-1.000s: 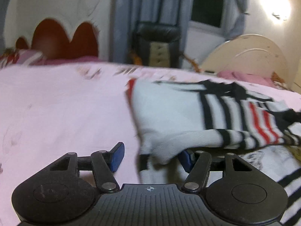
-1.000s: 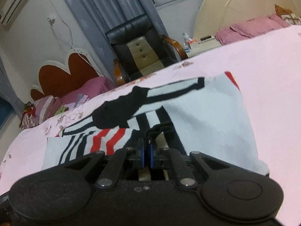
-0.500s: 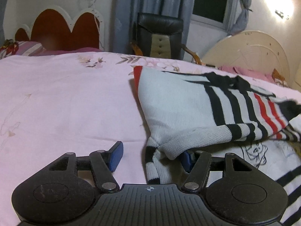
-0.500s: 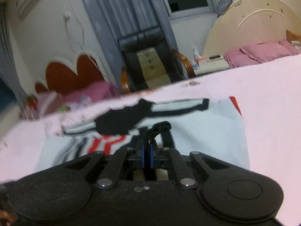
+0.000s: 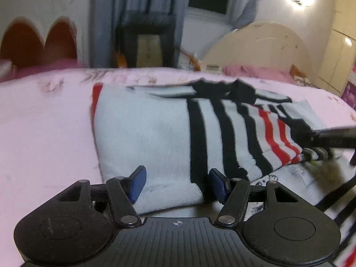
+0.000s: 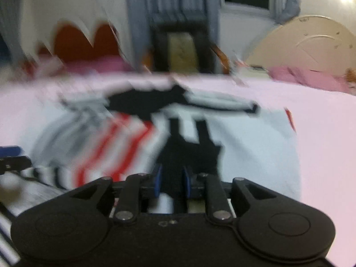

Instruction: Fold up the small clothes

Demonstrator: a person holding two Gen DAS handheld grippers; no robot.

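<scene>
Pink bedsheet (image 5: 44, 133) w/ striped sweater (image 5: 144, 133), print prob. illegible

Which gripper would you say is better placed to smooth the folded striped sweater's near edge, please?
Probably the left gripper: its fingers are spread around the striped sweater's near edge. The right gripper is just opening off a black fold.

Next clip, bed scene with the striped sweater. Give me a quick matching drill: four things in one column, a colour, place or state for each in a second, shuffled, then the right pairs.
Things
1. striped sweater
2. bedsheet
3. armchair
4. left gripper

Descriptions
A. pale pink, spread under the clothing
B. black, standing by the grey curtains beyond the bed
C. white with black and red bands, folded over on the bed
D. jaws wide apart over the white knit edge

Pairs: 1-C, 2-A, 3-B, 4-D
</scene>
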